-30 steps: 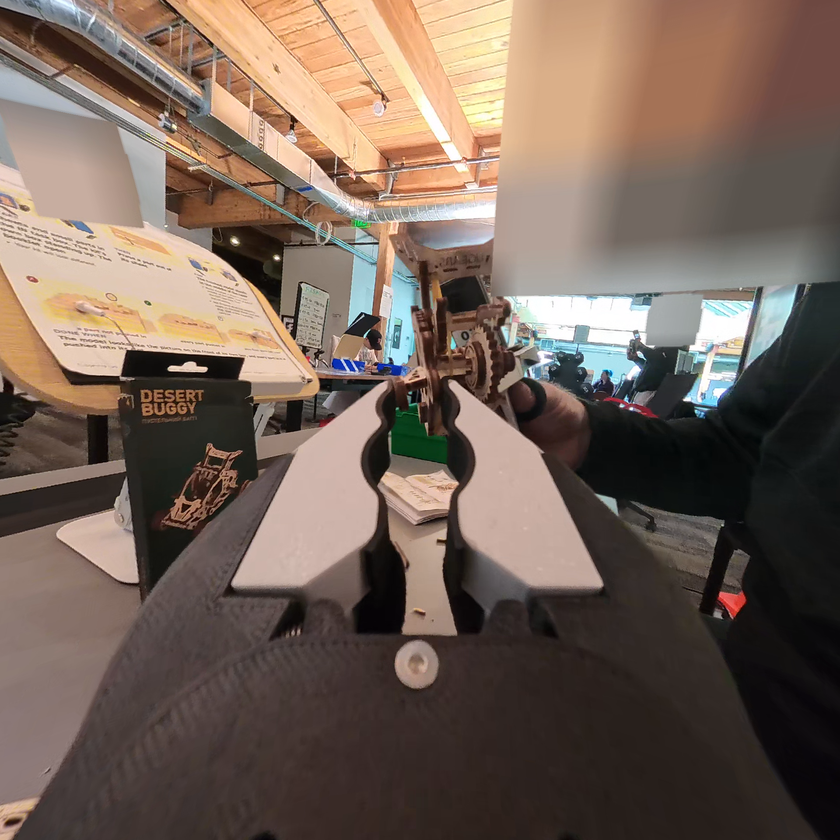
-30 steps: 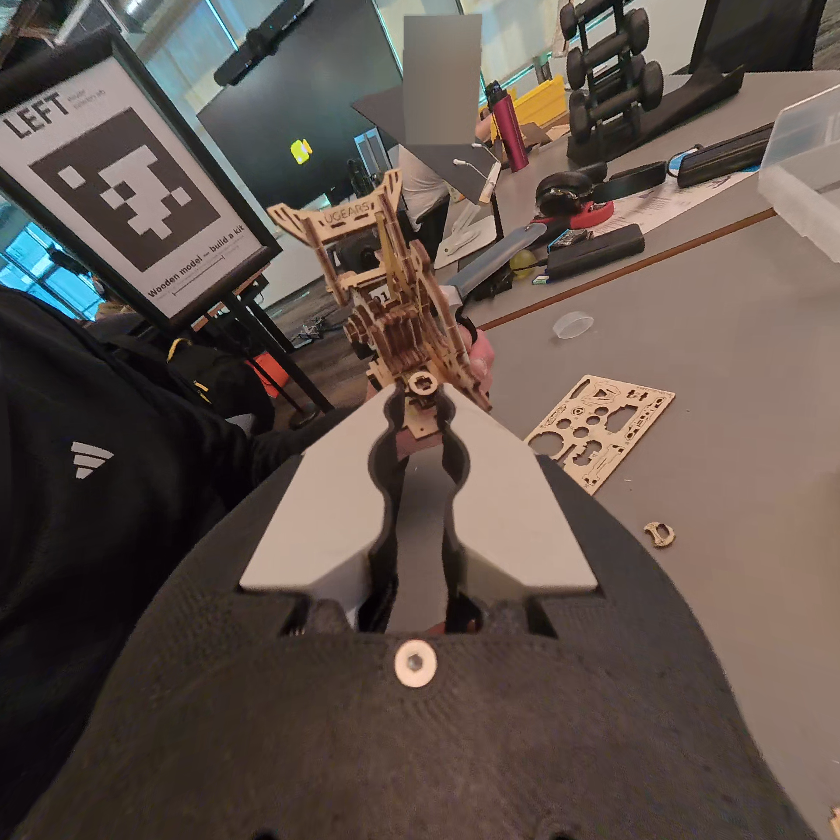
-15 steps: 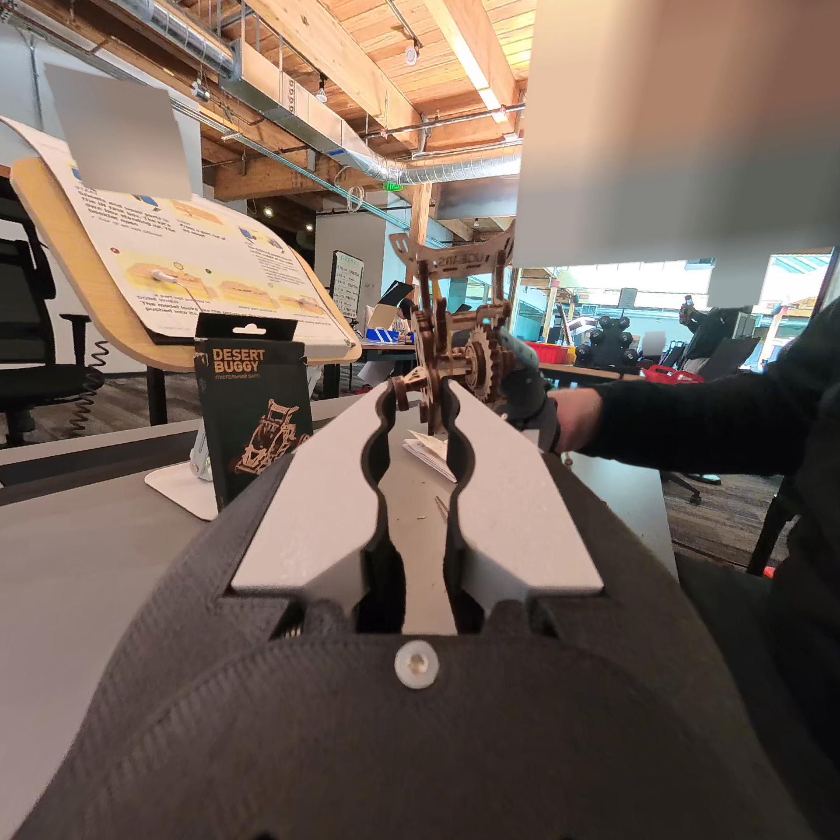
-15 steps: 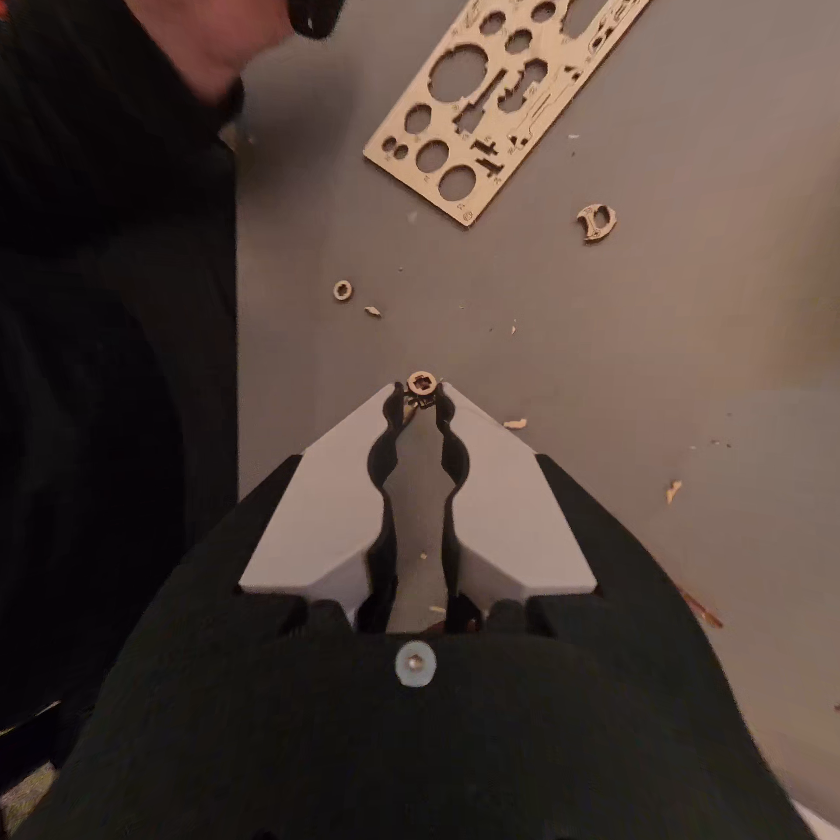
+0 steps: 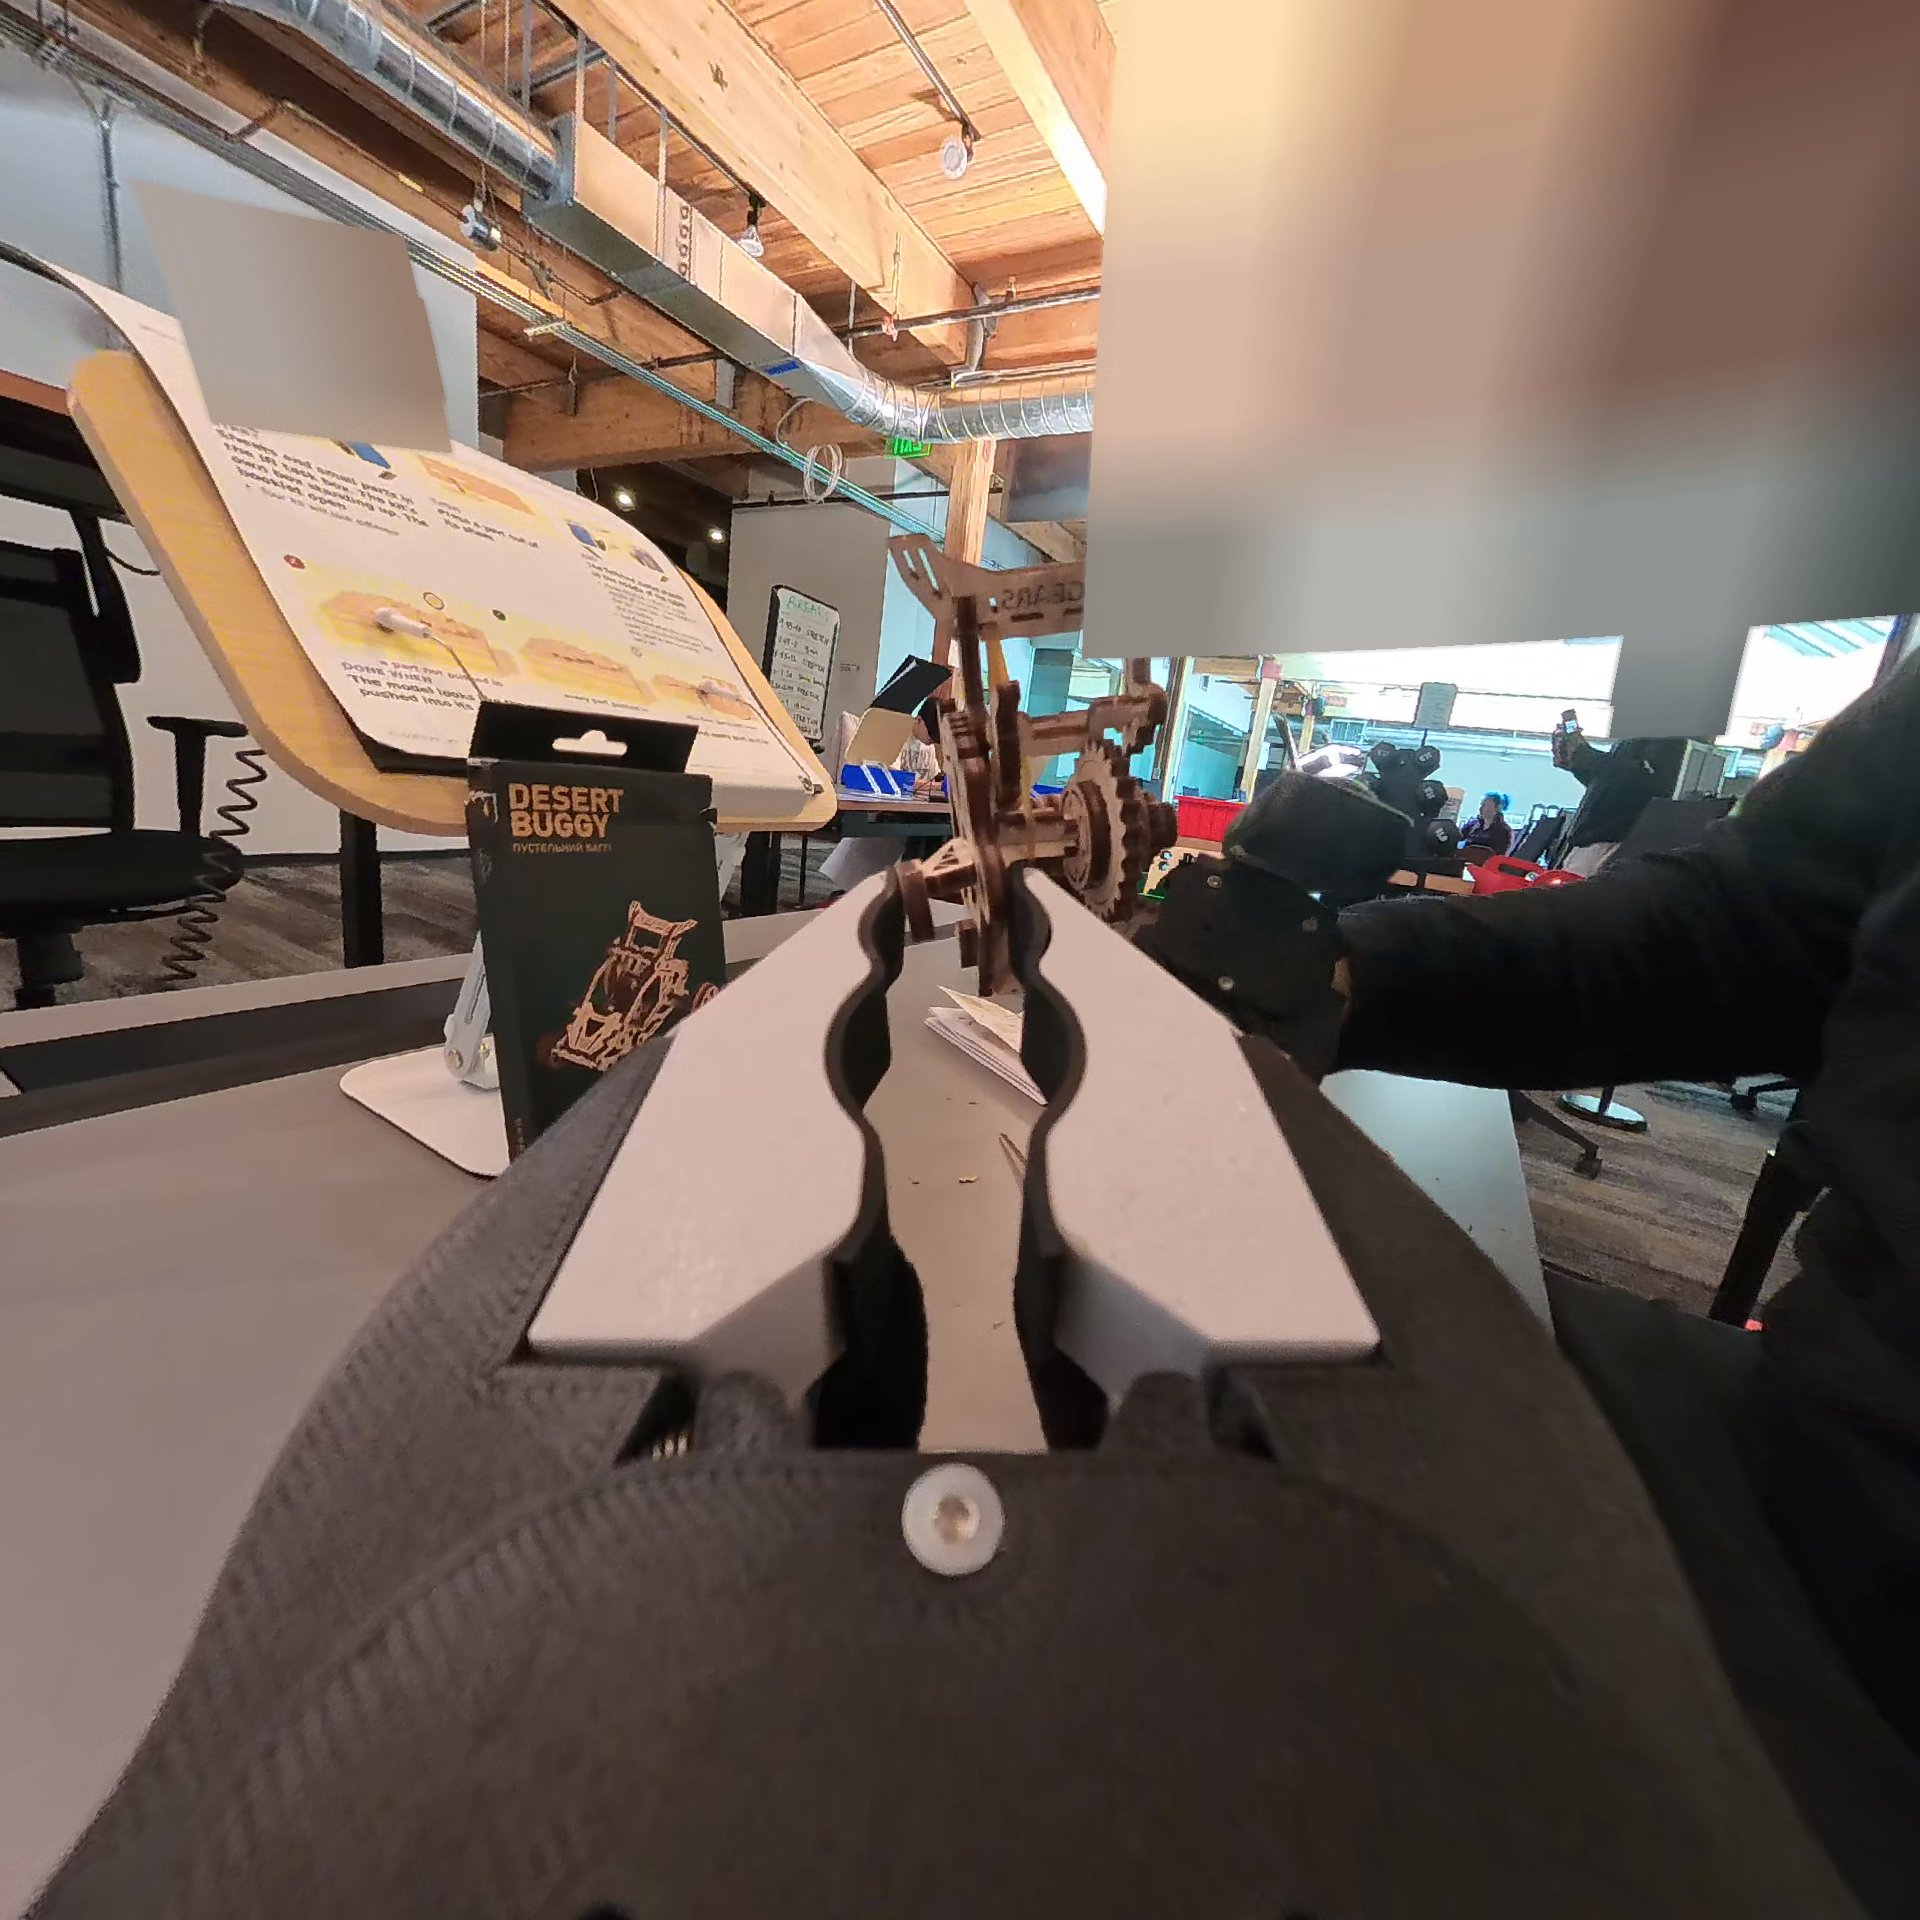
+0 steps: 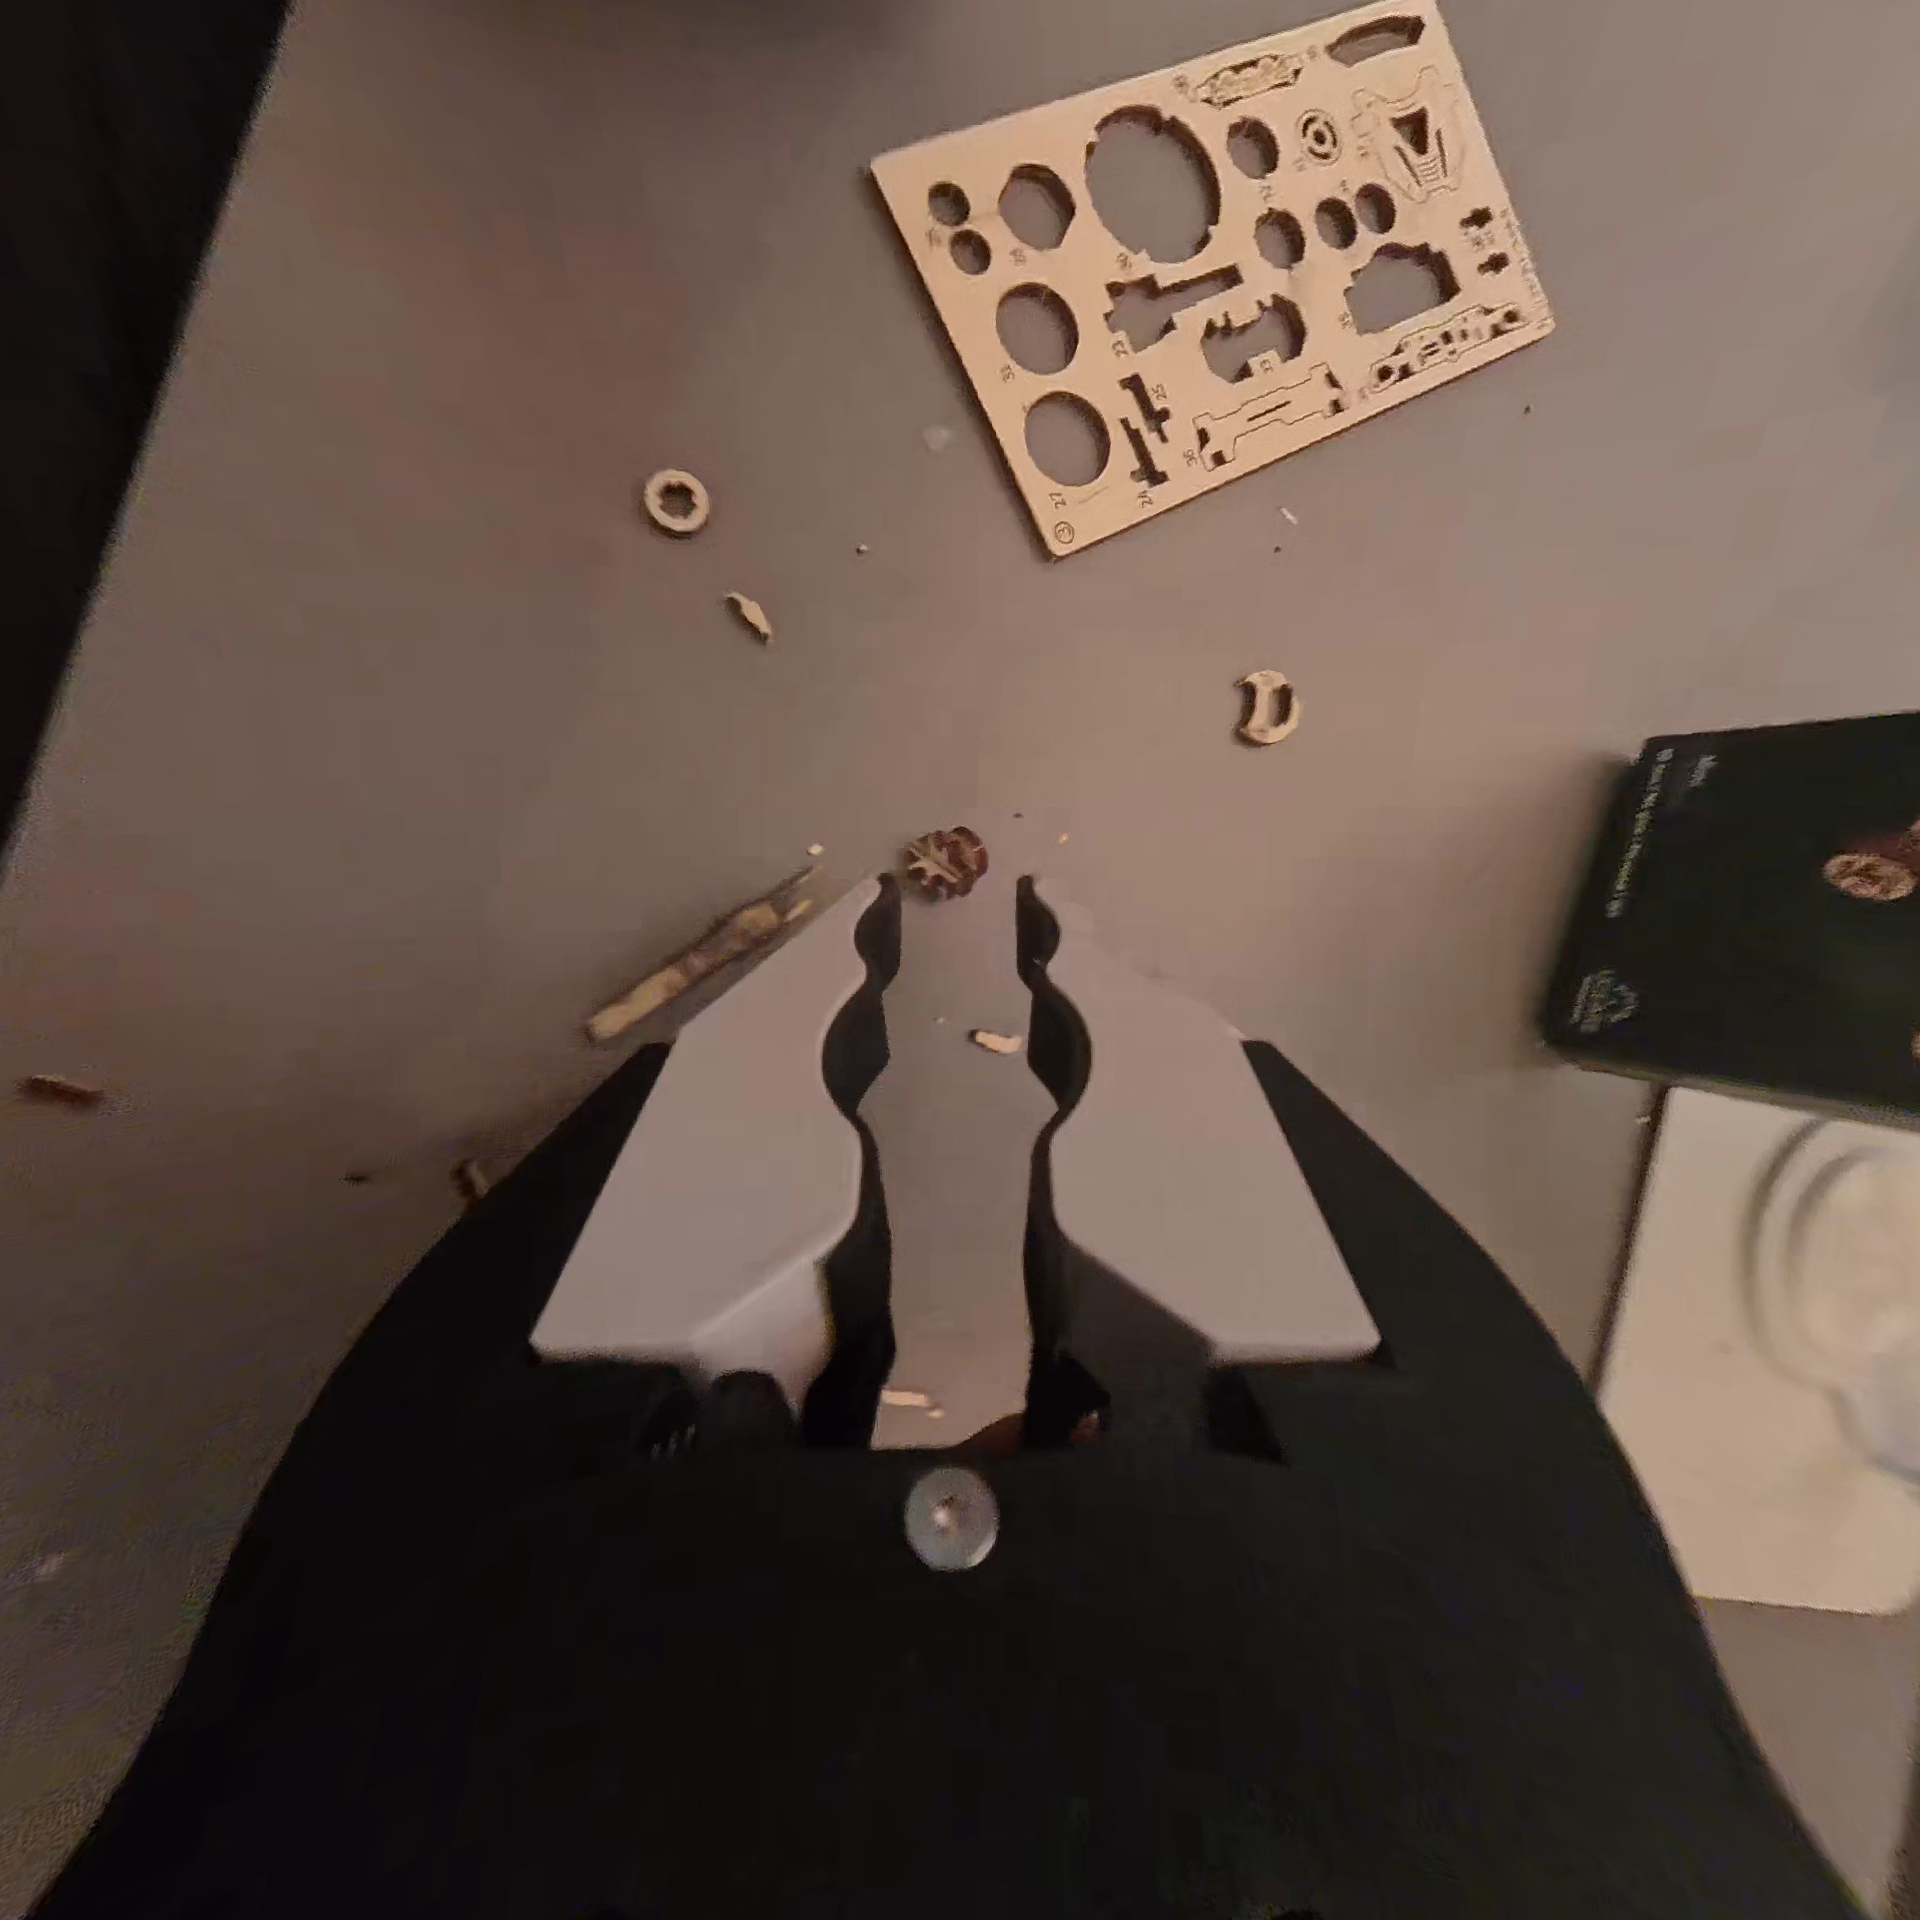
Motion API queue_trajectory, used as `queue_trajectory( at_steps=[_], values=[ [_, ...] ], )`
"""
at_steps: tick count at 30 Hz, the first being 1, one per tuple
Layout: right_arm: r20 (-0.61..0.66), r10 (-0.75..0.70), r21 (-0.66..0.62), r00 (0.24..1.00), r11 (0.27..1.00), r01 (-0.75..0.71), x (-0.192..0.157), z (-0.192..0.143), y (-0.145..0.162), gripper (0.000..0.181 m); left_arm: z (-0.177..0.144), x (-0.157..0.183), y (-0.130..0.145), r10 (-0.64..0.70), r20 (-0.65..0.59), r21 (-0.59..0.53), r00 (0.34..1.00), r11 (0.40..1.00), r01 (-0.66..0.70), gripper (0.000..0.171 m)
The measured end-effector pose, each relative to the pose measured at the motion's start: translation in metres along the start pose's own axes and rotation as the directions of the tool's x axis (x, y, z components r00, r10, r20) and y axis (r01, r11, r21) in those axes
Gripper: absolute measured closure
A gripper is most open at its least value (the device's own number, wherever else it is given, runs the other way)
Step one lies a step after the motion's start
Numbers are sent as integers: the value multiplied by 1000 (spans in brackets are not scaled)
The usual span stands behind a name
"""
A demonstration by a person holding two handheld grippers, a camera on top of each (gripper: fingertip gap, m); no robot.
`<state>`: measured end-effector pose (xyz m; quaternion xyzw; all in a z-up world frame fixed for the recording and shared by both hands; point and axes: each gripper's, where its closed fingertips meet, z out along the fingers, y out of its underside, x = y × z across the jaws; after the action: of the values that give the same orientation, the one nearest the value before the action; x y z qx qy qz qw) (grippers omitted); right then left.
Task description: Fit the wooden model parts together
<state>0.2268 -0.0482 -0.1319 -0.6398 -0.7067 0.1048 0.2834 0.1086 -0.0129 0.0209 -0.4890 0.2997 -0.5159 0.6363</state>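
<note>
My left gripper [image 5: 956, 896] is shut on the wooden model [image 5: 1039, 800], a brown assembly of gears and plates held upright above the grey table [image 5: 208, 1247]. My right gripper [image 6: 956, 885] points down at the table and is open and empty. A small dark round wooden piece [image 6: 943, 860] lies on the table just beyond its fingertips, nearer the left one. The right gripper's dark body [image 5: 1247, 914] also shows to the right of the model in the left wrist view.
A punched-out wooden parts sheet [image 6: 1205, 281] lies farther out. A small ring [image 6: 681, 502], a C-shaped piece [image 6: 1268, 709] and a wood splinter [image 6: 707, 966] lie loose. The black kit box [image 5: 597, 935] [image 6: 1745, 914] stands by an instruction stand [image 5: 468, 623]. Spacing between my two grippers at the tips: around 20 cm. From the right gripper's tips to the wood splinter [image 6: 707, 966] is close to 4 cm.
My right gripper swung from the model down to the table while shut on the small round piece, then opened; the piece now lies on the table. My left gripper still holds the model.
</note>
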Motion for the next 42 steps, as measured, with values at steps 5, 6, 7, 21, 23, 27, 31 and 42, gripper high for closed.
queue_trajectory(
  at_steps=[5, 6, 7, 21, 23, 27, 31, 42],
  values=[
    [18, -130, -25, 991, 991, 131, -4, 11, 1, 163, -2, 0, -2, 1, 3, 11, 1000, 1000, -1, 155],
    [22, -140, -19, 990, 990, 141, -6, 13, -1, 164, -3, 0, -3, 1, 3, 13, 1000, 1000, -1, 155],
    [12, -149, -29, 989, 988, 149, -5, 15, 0, 166, -3, 0, -3, 0, 3, 15, 1000, 1000, 0, 155],
    [352, 316, -82, 881, 948, -308, 11, 24, -3, 181, -8, -6, -3, -29, 0, 39, 1000, 999, 29, 155],
    [346, 373, -82, 861, 926, -368, 20, 27, 0, 179, -9, -7, -4, -33, 0, 43, 999, 999, 33, 155],
    [311, 429, -68, 848, 900, -430, 33, 29, 7, 179, -9, -8, -3, -41, -2, 45, 999, 998, 41, 155],
    [288, 391, -9, 874, 914, -406, 34, 22, 1, 170, -10, -10, -1, -47, 0, 45, 999, 998, 47, 155],
    [249, 462, -22, 851, 881, -472, 19, 25, 5, 171, -9, -9, -1, -48, -2, 46, 999, 998, 48, 155]
  ],
)
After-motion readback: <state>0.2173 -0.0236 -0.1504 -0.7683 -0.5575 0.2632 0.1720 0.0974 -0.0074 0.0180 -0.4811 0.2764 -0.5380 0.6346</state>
